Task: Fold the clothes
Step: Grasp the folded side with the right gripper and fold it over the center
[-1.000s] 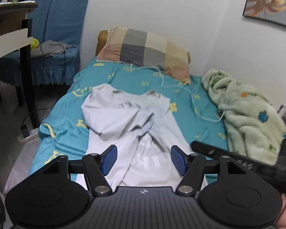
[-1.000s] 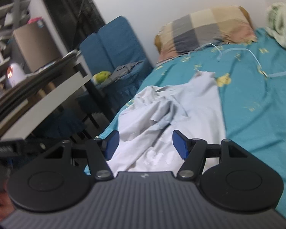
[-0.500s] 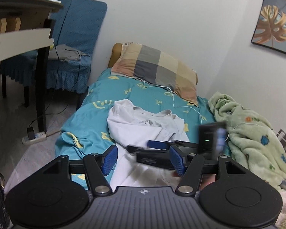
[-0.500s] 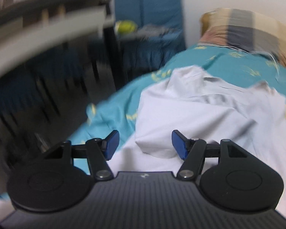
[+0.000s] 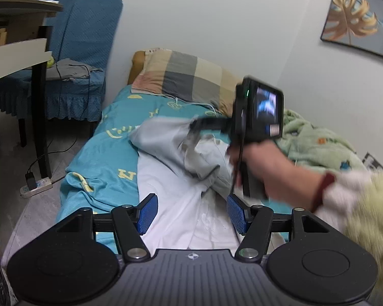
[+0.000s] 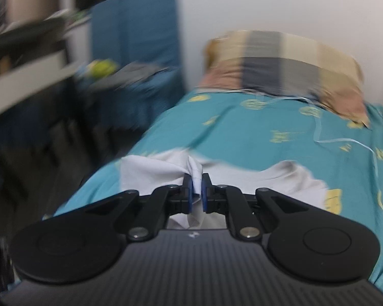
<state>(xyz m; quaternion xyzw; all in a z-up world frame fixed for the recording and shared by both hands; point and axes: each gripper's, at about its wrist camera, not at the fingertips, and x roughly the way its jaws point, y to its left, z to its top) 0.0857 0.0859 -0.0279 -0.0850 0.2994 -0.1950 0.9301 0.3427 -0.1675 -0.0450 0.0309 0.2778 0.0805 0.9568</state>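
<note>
Pinching a bunched fold of the crumpled white cotton shirt (image 6: 150,170), the right claw (image 6: 196,188) sits nearer its far end on the teal patterned bed (image 6: 255,137), while the left claw (image 5: 191,214) gapes empty above the near hem.

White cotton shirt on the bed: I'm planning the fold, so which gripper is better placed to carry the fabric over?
Right. The right gripper is shut on the white cotton shirt; the left gripper is open, holding nothing.

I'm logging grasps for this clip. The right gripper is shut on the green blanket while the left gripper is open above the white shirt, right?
Not quite: the right gripper is shut on the white shirt, not the green blanket, as the right wrist view shows. The left gripper is indeed open.
</note>
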